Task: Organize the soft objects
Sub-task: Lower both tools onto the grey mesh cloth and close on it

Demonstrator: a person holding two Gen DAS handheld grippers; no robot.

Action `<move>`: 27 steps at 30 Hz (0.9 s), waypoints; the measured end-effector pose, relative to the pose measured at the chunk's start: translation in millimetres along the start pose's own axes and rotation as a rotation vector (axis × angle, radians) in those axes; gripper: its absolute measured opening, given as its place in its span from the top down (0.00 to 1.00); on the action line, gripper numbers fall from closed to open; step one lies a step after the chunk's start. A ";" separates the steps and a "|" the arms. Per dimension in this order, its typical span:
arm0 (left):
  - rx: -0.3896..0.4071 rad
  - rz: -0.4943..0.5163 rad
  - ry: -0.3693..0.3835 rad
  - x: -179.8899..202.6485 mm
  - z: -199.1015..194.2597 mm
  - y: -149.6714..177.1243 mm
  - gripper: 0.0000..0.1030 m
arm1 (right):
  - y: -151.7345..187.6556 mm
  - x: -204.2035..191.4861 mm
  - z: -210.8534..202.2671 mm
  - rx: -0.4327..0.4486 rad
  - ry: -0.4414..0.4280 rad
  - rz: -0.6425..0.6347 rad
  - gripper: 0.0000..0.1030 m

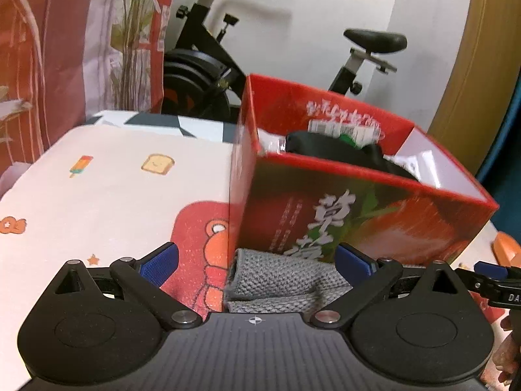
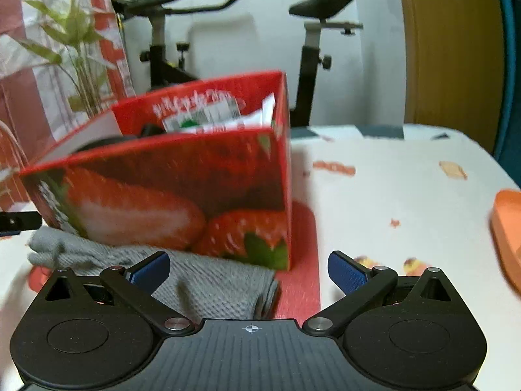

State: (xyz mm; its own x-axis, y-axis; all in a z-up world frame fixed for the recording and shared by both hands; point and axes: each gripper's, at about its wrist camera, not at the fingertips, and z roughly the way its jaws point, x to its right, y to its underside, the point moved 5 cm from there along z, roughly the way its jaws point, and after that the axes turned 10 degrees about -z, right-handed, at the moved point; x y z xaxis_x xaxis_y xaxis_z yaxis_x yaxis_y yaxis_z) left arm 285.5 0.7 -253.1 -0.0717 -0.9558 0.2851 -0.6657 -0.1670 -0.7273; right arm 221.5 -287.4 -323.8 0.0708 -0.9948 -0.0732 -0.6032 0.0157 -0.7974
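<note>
A folded grey knitted cloth (image 1: 276,285) lies on the table against the front of a red strawberry-print box (image 1: 358,215). My left gripper (image 1: 257,260) is open, its blue pads on either side of the cloth without gripping it. In the right wrist view the same grey cloth (image 2: 211,280) lies in front of the red box (image 2: 182,189). My right gripper (image 2: 249,268) is open above the cloth's right end. Inside the box sit a black soft item (image 1: 342,151) and white packaged things (image 2: 208,117).
The table wears a white cartoon-print cloth (image 1: 107,195). An orange object (image 2: 508,238) lies at the right edge. An exercise bike (image 1: 208,65) stands behind the table, with a curtain (image 1: 65,49) to the left. The right gripper's tip (image 1: 491,277) shows at the left view's edge.
</note>
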 end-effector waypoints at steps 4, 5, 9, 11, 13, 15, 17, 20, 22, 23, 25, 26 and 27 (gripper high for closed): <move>-0.028 -0.015 0.002 -4.0 11.6 6.6 0.15 | 7.6 -5.0 12.2 -0.032 -0.004 0.004 0.07; -0.043 -0.020 0.014 -4.6 14.6 8.5 0.20 | 10.4 -8.2 14.5 -0.040 -0.013 -0.004 0.09; -0.090 -0.026 0.040 -4.1 23.1 18.2 0.27 | 14.1 -14.8 19.8 -0.064 -0.034 -0.032 0.25; -0.102 -0.026 0.048 -3.6 25.0 22.3 0.28 | 16.4 -18.0 19.5 -0.063 -0.044 -0.040 0.28; -0.107 -0.031 0.047 -4.3 27.0 24.7 0.28 | 17.2 -19.4 18.6 -0.059 -0.049 -0.044 0.34; -0.115 -0.047 0.050 -6.8 29.5 26.8 0.28 | 17.0 -19.3 18.6 -0.057 -0.056 -0.042 0.34; -0.113 -0.058 0.058 -8.2 30.0 27.8 0.28 | 16.7 -19.6 19.0 -0.055 -0.058 -0.045 0.36; -0.111 -0.045 0.054 -6.5 29.5 27.9 0.28 | 16.1 -19.4 19.2 -0.053 -0.063 -0.041 0.41; -0.111 -0.040 0.050 -6.0 28.6 28.7 0.32 | 16.7 -19.4 18.9 -0.051 -0.075 -0.037 0.50; -0.111 -0.039 0.051 -5.7 27.6 29.4 0.35 | 16.5 -20.2 18.5 -0.051 -0.088 -0.035 0.52; -0.114 -0.027 0.055 -4.6 26.0 31.4 0.54 | 16.2 -22.8 17.6 -0.052 -0.105 -0.038 0.61; -0.119 -0.018 0.052 -4.3 24.9 32.7 0.60 | 15.7 -24.0 17.3 -0.053 -0.109 -0.038 0.62; -0.122 -0.013 0.050 -4.1 24.0 33.8 0.69 | 15.5 -24.4 16.9 -0.054 -0.112 -0.036 0.64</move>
State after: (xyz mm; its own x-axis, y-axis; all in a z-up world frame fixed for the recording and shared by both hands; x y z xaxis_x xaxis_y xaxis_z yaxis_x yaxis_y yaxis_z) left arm 281.1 -6.9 -293.8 -0.0975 -0.9401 0.3265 -0.7522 -0.1452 -0.6427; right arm 223.9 -261.3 -344.6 0.1800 -0.9771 -0.1139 -0.6399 -0.0284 -0.7679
